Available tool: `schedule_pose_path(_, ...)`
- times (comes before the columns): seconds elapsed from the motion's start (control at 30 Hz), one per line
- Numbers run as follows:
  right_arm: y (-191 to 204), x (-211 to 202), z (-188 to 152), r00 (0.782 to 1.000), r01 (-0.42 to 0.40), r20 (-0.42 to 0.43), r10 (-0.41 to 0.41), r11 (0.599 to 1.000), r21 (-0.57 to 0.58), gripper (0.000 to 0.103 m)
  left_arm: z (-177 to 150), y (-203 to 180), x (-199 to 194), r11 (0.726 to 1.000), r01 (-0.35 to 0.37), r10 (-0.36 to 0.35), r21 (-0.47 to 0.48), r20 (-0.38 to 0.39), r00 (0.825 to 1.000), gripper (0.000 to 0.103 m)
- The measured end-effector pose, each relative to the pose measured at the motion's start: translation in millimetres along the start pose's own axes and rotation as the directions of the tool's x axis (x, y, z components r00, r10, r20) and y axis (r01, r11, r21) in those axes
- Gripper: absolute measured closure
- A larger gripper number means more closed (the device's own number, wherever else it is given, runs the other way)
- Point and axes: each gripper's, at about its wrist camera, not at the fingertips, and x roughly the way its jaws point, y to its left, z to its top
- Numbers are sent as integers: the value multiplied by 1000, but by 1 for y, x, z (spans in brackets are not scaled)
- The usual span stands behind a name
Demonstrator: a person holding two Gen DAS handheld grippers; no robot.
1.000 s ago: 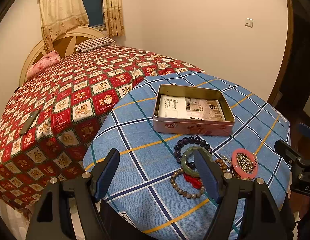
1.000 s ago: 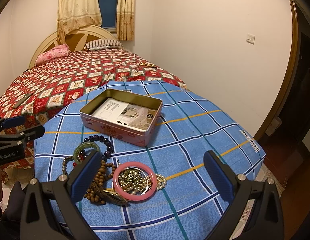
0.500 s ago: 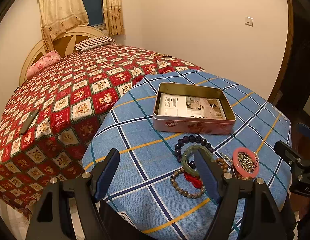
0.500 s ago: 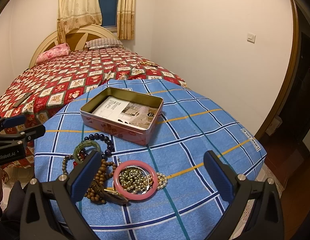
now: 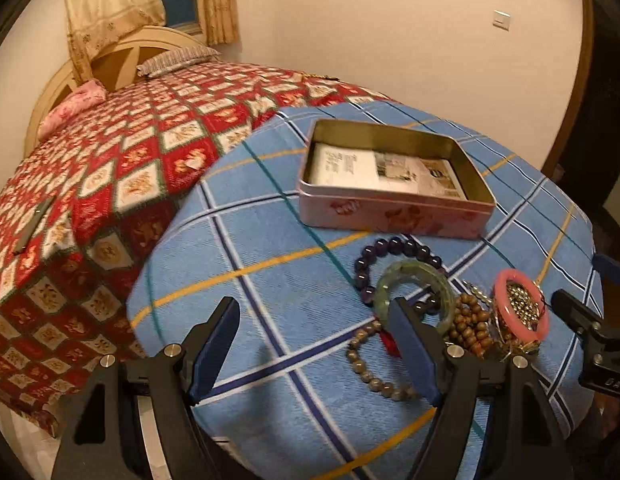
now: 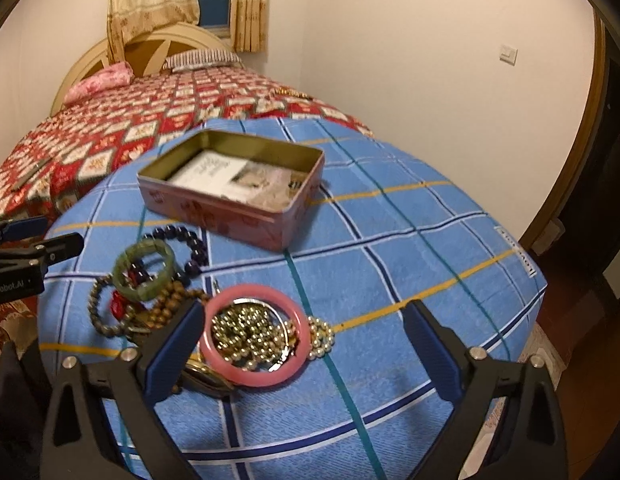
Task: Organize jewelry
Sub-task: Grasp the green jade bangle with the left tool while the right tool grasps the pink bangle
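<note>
An open pink tin (image 5: 394, 208) (image 6: 238, 216) with printed paper inside stands on a blue plaid cloth (image 5: 262, 248) (image 6: 410, 248). In front of it lies a jewelry pile: a green jade bangle (image 5: 414, 276) (image 6: 144, 264), a dark purple bead bracelet (image 5: 394, 246) (image 6: 190, 240), a pink bangle (image 5: 518, 308) (image 6: 256, 334) around gold beads (image 6: 246, 332), brown wooden beads (image 5: 468, 320) (image 6: 166, 304) and a grey bead bracelet (image 5: 370, 372) (image 6: 96, 316). My left gripper (image 5: 312, 354) is open and empty, just left of the pile. My right gripper (image 6: 304, 352) is open, with the pink bangle between its fingers.
A bed with a red patchwork quilt (image 5: 110, 168) (image 6: 110, 136) lies behind and to the left of the cloth. A dark flat object (image 5: 32, 224) lies on the quilt. A wall and a dark doorway (image 6: 590, 160) are on the right.
Both grippers have moved forward and lower toward the jewelry pile. The right gripper now straddles the pink bangle. Nothing was picked up.
</note>
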Motion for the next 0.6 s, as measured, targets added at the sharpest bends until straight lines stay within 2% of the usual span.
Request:
schedule_pose_path(0.13,-6,8,-4,999,-14,-29,15,1000,15,11,3,-16,8,999,25,-25,41,-3,1000,34)
schedule_pose_path(0.23,-8,10,-6,999,-19,-40,20,1000,23,13,6,-25,17,997,38,-37,70,-18,999,44)
schedule_pose_path(0.4,-8,14,-9,999,-21,-48,22,1000,20,14,7,-32,35,995,61,-55,85,-63,996,57)
schedule_pose_path(0.5,-10,18,-9,998,-22,-53,23,999,25,14,5,-35,42,992,85,-77,89,-85,993,75)
schedule_pose_path(0.53,-10,19,-9,998,-22,-54,23,999,28,14,4,-36,43,991,98,-90,86,-91,992,86)
schedule_pose_path(0.6,-12,20,-10,998,-21,-54,23,999,35,14,3,-38,41,989,111,-103,94,-85,991,91)
